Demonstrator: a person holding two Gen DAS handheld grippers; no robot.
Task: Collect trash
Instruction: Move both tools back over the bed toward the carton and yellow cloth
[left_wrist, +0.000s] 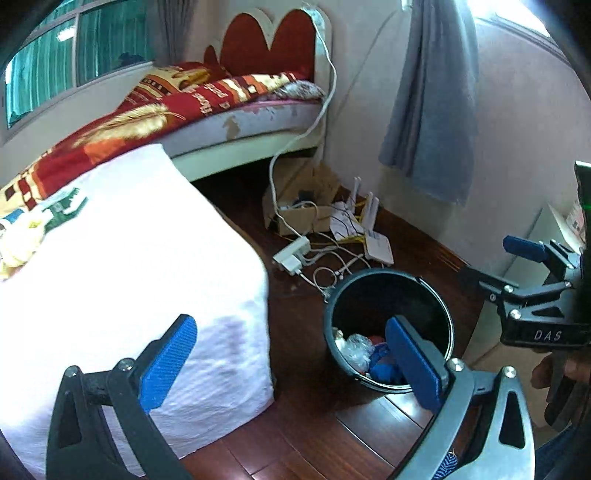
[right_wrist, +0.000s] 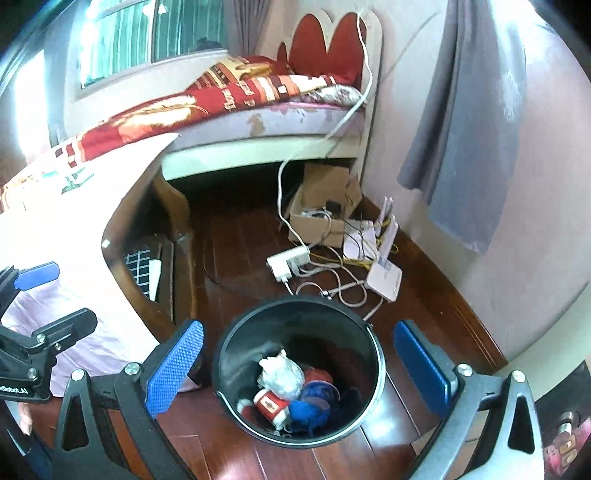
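Right gripper (right_wrist: 299, 365) alone shows red can (right_wrist: 269, 403) in bin (right_wrist: 373, 347).

Bin (right_wrist: 301, 369) on the floor (right_wrist: 236, 236), taken as the landmark.
The desk (right_wrist: 66, 229) is set to its left; behind it lie a power strip (right_wrist: 290, 261), a router (right_wrist: 384, 277) and a cardboard box (right_wrist: 325, 206), with the bed (right_wrist: 258, 118) beyond.

- Home bedroom: bed (left_wrist: 236, 110) with red patterned blanket (left_wrist: 155, 107) and heart-shaped headboard (left_wrist: 269, 40), upper centre of frame.
- Curtained window (left_wrist: 55, 62) upper left.
- Wood floor (right_wrist: 236, 236); router (right_wrist: 384, 277), power strip (right_wrist: 288, 260), cardboard box (right_wrist: 321, 210) in the corner.
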